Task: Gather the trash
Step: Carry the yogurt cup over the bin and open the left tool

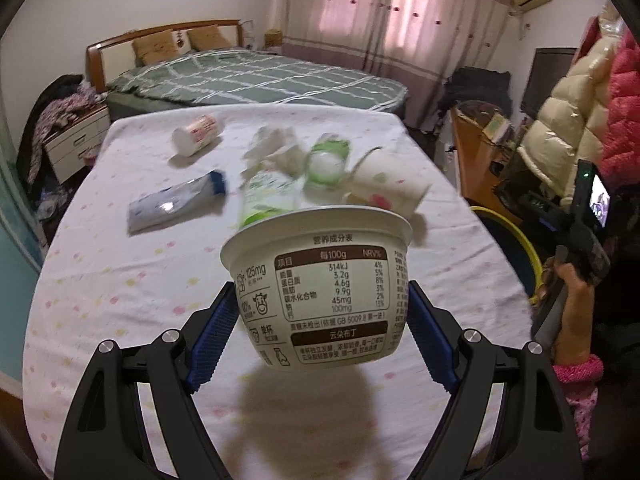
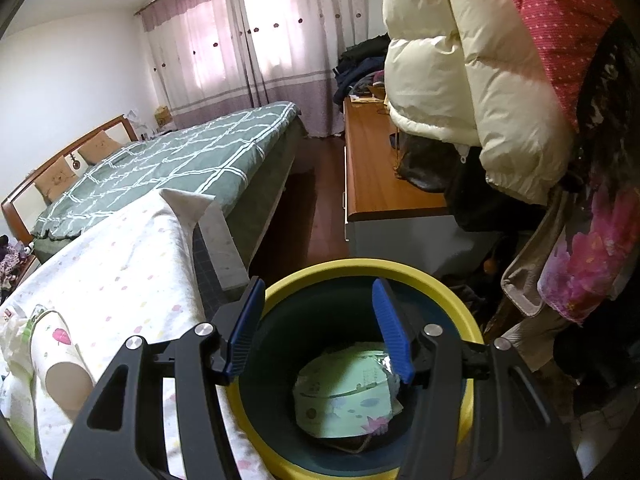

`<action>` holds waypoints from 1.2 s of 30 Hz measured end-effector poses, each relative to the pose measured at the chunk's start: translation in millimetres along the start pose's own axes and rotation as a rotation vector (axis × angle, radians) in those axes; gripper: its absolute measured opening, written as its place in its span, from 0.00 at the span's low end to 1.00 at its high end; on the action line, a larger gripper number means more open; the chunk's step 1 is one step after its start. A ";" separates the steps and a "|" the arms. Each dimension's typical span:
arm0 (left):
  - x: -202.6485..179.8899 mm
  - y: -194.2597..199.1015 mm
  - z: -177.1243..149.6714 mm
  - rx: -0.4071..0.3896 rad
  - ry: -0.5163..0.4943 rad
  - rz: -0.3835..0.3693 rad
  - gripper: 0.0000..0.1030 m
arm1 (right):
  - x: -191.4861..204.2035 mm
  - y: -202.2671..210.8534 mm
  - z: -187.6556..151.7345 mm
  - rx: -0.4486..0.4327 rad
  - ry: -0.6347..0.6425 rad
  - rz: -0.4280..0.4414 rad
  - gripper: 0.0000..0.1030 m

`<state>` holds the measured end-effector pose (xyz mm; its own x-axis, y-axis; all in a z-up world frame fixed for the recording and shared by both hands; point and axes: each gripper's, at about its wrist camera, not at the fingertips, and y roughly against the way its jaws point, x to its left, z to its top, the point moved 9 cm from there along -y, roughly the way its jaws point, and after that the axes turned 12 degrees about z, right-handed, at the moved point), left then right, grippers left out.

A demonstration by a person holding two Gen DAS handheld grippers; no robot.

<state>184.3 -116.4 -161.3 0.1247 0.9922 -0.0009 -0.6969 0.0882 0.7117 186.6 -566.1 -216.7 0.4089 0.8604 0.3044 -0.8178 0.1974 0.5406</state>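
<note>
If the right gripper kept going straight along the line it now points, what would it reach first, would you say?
Most likely the inside of the yellow-rimmed bin: the right gripper is open, empty and aimed into its mouth, where a pale green package lies at the bottom. Depth is unclear.

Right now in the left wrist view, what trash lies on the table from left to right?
Blue-capped tube → red-printed white cup on its side → crumpled white paper → green-and-white cup → tipped paper cup.
</note>
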 end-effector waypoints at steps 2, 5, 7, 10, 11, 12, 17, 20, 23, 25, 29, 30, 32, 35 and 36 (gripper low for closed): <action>-14.6 0.3 7.2 -0.006 -0.023 -0.025 0.79 | -8.6 9.8 3.8 -0.007 -0.009 0.005 0.52; -44.2 -1.2 20.1 -0.021 -0.071 -0.066 0.79 | -22.1 23.8 9.7 -0.018 -0.007 -0.004 0.52; -68.9 -4.7 29.3 -0.030 -0.108 -0.099 0.79 | -34.6 33.8 11.0 -0.021 -0.008 -0.012 0.52; -110.9 -10.6 42.1 -0.025 -0.153 -0.167 0.79 | -52.2 46.7 8.8 -0.017 0.000 -0.029 0.56; -123.7 -12.3 45.4 -0.023 -0.165 -0.186 0.79 | -57.7 50.6 7.6 -0.015 0.002 -0.034 0.57; -139.9 -14.5 49.3 -0.021 -0.182 -0.204 0.79 | -64.8 55.5 5.8 -0.013 0.004 -0.039 0.57; -216.7 -29.9 61.9 -0.001 -0.269 -0.278 0.79 | -88.7 69.9 0.9 -0.007 0.004 -0.054 0.57; -251.8 -41.6 65.1 0.017 -0.303 -0.299 0.79 | -99.7 74.4 -1.4 -0.002 0.010 -0.061 0.58; -284.5 -55.5 65.9 0.030 -0.333 -0.307 0.79 | -108.4 75.0 -6.0 0.009 0.008 -0.059 0.58; -307.1 -66.4 65.5 0.044 -0.354 -0.315 0.79 | -113.9 73.3 -8.9 0.022 0.009 -0.063 0.58; -339.1 -84.8 62.2 0.071 -0.384 -0.317 0.79 | -123.5 71.5 -12.1 0.040 0.003 -0.063 0.58; -345.8 -89.4 61.6 0.073 -0.389 -0.312 0.79 | -125.7 71.6 -12.0 0.042 0.003 -0.066 0.58; -355.5 -97.5 60.1 0.080 -0.396 -0.308 0.80 | -128.2 71.4 -11.7 0.048 0.003 -0.068 0.59; -363.2 -105.6 62.6 0.088 -0.388 -0.303 0.93 | -128.9 71.7 -8.8 0.053 0.013 -0.080 0.60; -362.4 -106.6 65.2 0.085 -0.378 -0.302 0.93 | -129.1 71.1 -7.4 0.055 0.015 -0.082 0.61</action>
<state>259.4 -491.2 -191.0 0.5708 0.8206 0.0282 -0.5323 0.3436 0.7737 72.7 -659.7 -223.4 0.4670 0.8495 0.2453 -0.7583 0.2421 0.6053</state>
